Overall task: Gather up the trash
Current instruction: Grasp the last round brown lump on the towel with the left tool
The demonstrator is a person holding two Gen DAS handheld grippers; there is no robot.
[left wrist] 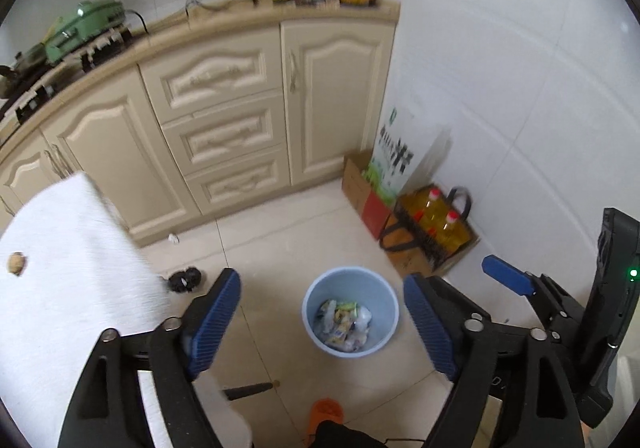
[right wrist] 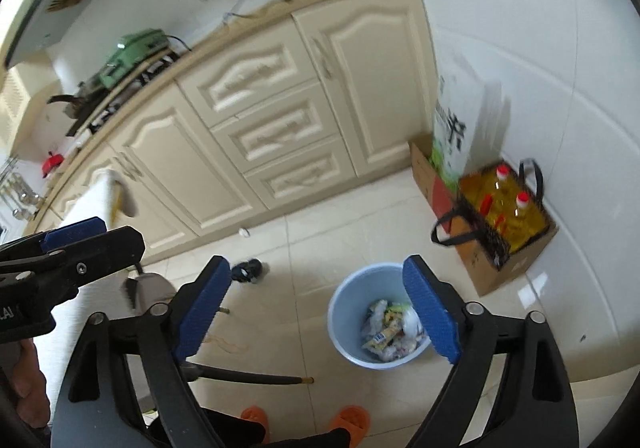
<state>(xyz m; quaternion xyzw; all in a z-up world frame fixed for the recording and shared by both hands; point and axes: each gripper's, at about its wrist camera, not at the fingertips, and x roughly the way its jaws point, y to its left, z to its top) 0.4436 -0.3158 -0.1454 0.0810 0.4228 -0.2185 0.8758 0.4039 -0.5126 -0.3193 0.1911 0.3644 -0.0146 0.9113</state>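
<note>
A light blue trash bin [left wrist: 387, 328] stands on the tiled floor, holding several crumpled wrappers [left wrist: 345, 324]; it also shows in the right wrist view [right wrist: 340, 324] with the wrappers [right wrist: 390, 330]. My left gripper [left wrist: 322, 322] is open and empty, held high above the bin. My right gripper [right wrist: 316, 322] is open and empty, also above the bin, its right finger covering part of the rim. A small brown scrap [left wrist: 17, 263] lies on the white-covered table [left wrist: 60, 288] at the left.
Cream kitchen cabinets [left wrist: 224, 136] run along the back. A cardboard box with oil bottles [left wrist: 434, 232] stands by the white wall. A black object [left wrist: 185, 279] and a small white scrap [left wrist: 173, 237] lie on the floor. The person's orange slippers [right wrist: 348, 422] are below.
</note>
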